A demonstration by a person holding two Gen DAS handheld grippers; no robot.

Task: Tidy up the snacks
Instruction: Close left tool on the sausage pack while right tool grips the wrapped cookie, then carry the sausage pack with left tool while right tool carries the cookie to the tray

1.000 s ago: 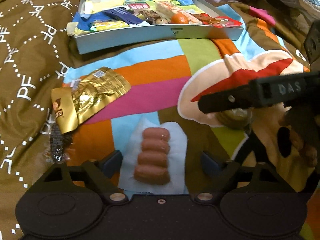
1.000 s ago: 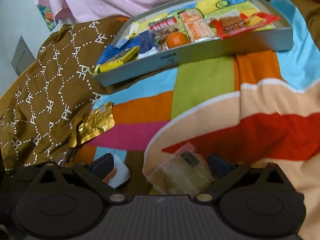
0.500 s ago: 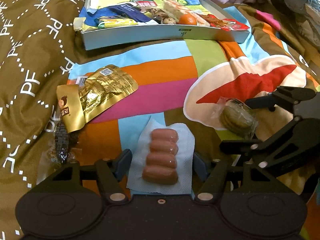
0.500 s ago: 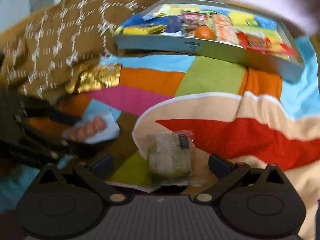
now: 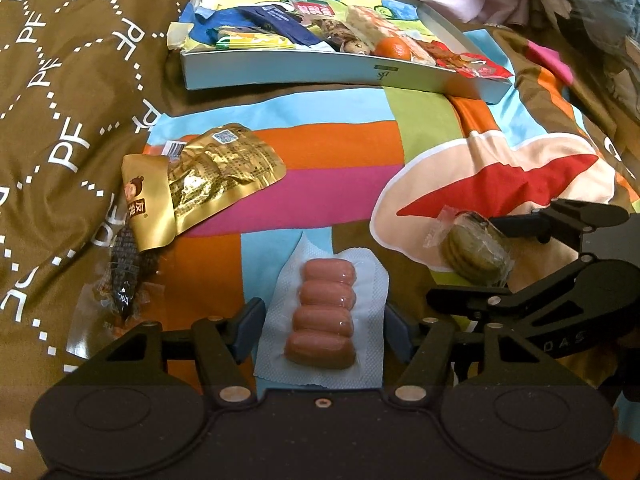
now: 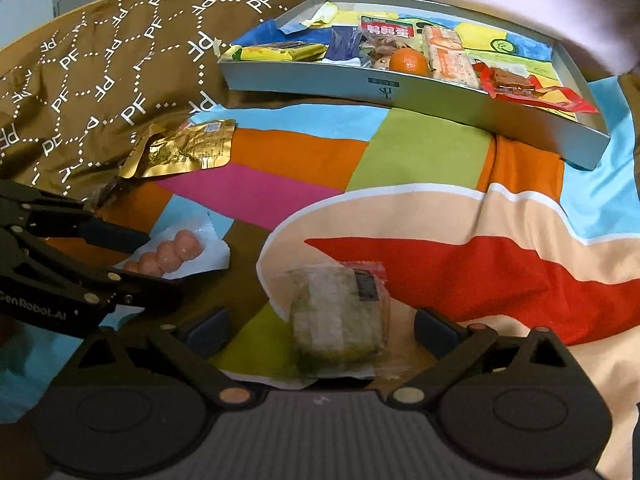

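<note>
While the left gripper (image 5: pixel 324 332) closes around the sausage pack (image 5: pixel 322 314) below the tray (image 5: pixel 340 76), pads not yet pressing, the right gripper (image 6: pixel 322 332) straddles the biscuit packet (image 6: pixel 340 316), open; next, grip and lift both.
</note>
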